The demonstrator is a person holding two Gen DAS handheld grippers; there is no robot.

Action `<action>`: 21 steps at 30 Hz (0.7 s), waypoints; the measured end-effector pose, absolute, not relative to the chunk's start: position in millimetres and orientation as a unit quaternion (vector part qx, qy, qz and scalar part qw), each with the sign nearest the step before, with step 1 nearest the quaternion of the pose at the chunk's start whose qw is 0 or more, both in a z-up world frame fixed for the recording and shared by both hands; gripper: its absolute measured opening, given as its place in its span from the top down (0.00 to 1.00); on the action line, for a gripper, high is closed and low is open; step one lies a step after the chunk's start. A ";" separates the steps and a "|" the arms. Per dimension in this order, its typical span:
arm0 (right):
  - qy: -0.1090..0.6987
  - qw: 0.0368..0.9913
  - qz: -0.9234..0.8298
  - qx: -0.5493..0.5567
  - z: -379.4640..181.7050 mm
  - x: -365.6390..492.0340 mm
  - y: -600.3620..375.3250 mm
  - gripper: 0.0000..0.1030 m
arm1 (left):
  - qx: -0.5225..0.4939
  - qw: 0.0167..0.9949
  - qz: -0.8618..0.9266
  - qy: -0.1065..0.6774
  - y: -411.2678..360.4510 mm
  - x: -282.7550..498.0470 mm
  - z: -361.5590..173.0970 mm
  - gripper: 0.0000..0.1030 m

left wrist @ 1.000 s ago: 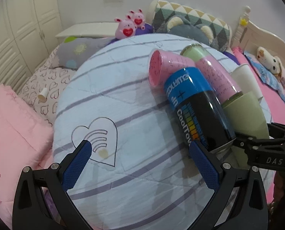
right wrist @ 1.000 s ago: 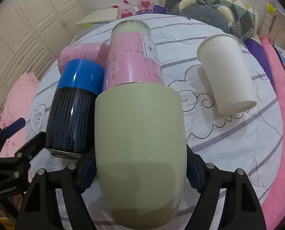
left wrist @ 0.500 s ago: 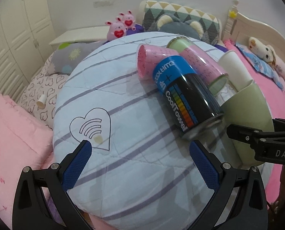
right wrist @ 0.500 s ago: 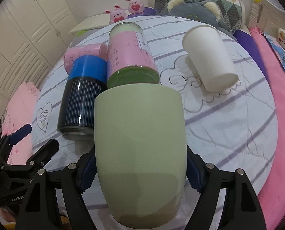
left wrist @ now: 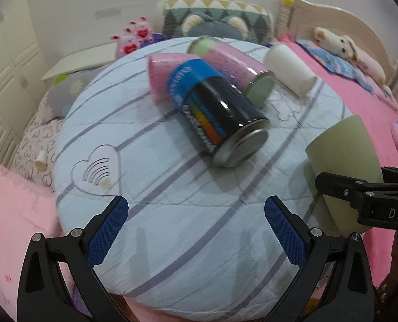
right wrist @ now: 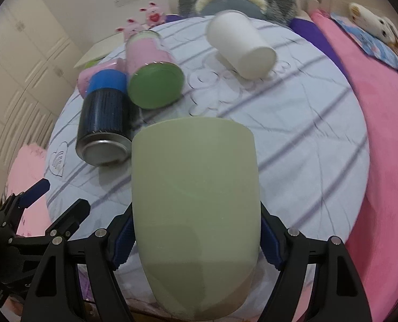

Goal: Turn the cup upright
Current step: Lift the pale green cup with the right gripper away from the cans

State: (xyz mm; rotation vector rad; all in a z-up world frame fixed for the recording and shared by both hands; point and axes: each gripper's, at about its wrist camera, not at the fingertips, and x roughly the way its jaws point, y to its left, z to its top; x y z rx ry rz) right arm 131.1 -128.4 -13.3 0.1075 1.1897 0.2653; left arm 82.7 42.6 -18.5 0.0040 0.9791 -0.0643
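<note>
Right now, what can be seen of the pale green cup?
The pale green cup is matte, smooth and handleless, with a rounded closed end nearest the right wrist camera and a wider rim pointing away. The right gripper clamps its sides between blue-padded fingers, holding it above the quilted round cushion, apart from the other containers.

A round quilted cushion point(left wrist: 188, 230) carries a black can point(left wrist: 220, 112), pink tumblers point(left wrist: 233, 64) and a white cup point(left wrist: 290, 72).

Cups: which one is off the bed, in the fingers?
The pale green cup, clamped by the right gripper. The white cup and pink cup lie on their sides.
</note>
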 end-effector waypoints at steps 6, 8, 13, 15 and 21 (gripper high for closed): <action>0.555 0.822 0.108 0.064 -19.9 131.6 -130.6 0.23 | 0.009 0.878 -0.054 0.476 35.1 86.8 -23.9 0.00; 0.555 0.822 0.107 0.068 -20.9 132.5 -131.7 0.23 | 0.009 0.877 -0.054 0.477 34.1 87.0 -24.9 0.00; 0.552 0.825 0.109 0.049 -21.0 125.3 -134.6 0.23 | 0.007 0.877 -0.043 0.478 34.1 87.0 -24.1 0.00; 0.553 0.825 0.112 0.047 -20.5 125.4 -135.1 0.23 | 0.001 0.877 -0.042 0.479 35.4 86.5 -23.2 0.00; 0.551 0.826 0.115 0.033 -17.6 125.2 -135.1 0.23 | 0.004 0.877 -0.033 0.479 34.9 84.3 -21.7 0.00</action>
